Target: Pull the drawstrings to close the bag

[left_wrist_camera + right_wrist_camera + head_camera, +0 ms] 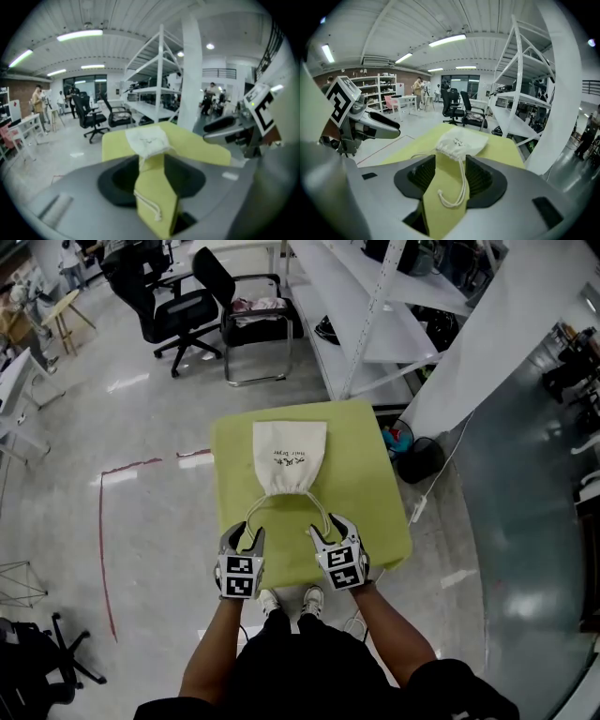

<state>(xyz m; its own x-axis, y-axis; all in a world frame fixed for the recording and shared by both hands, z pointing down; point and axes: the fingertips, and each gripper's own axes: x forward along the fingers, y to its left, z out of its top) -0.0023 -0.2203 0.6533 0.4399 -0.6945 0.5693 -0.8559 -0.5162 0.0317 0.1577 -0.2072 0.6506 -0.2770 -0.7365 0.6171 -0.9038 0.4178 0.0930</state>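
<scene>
— Left claw (244, 535) and right claw (330, 529)?
— Both wide, gripping nothing. Drawstrings (462, 183) lie loose between their jaws on the green bench (366, 502).
— Bag?
— The bag (289, 456) lies flat mid-bench, gathered neck nearest. A dark bin (419, 461) crowds the right edge; beyond lie open grey floor (141, 437), chairs (246, 306) and white shelving (361, 329).

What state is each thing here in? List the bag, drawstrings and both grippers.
bag: lying flat on the green table, mouth gathered closed.
left drawstring: slack on the table, not gripped.
right drawstring: slack loop on the table, not gripped.
left gripper: open, empty.
right gripper: open, empty.
</scene>
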